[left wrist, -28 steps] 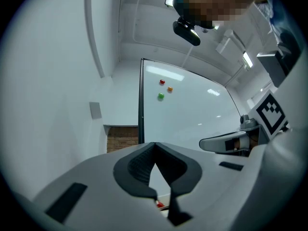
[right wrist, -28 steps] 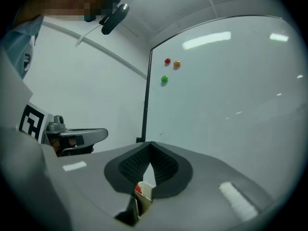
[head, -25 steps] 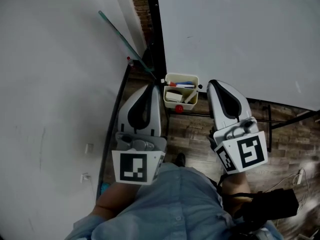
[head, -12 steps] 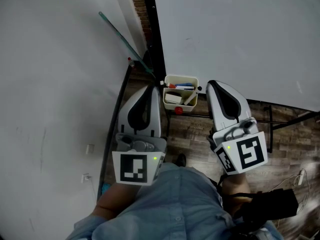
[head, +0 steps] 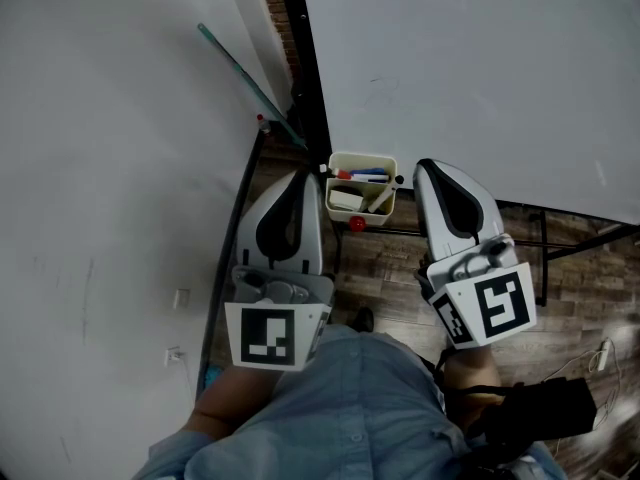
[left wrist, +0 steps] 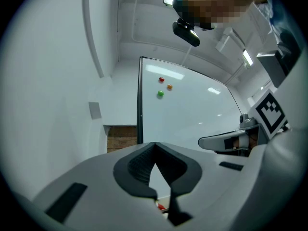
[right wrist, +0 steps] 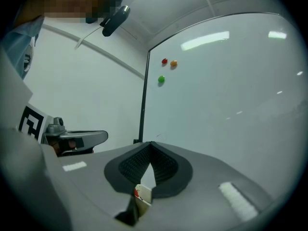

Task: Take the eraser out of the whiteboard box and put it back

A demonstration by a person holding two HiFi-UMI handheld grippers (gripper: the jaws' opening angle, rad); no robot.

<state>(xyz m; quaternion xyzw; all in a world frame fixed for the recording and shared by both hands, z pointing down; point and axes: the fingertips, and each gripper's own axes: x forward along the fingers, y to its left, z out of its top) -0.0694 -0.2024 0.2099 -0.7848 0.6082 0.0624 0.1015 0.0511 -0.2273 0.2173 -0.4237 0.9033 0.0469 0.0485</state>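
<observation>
Flanking the box [head: 364,152] at frame centre, left gripper [head: 304,174] and right gripper [head: 424,166] sit closed and empty, eraser [head: 346,199] untaken; next move probably needs jaws opened over it.

Dim head view; gripper views brighter, fisheye-warped; glare streaks on whiteboard [right wrist: 226,90].
</observation>
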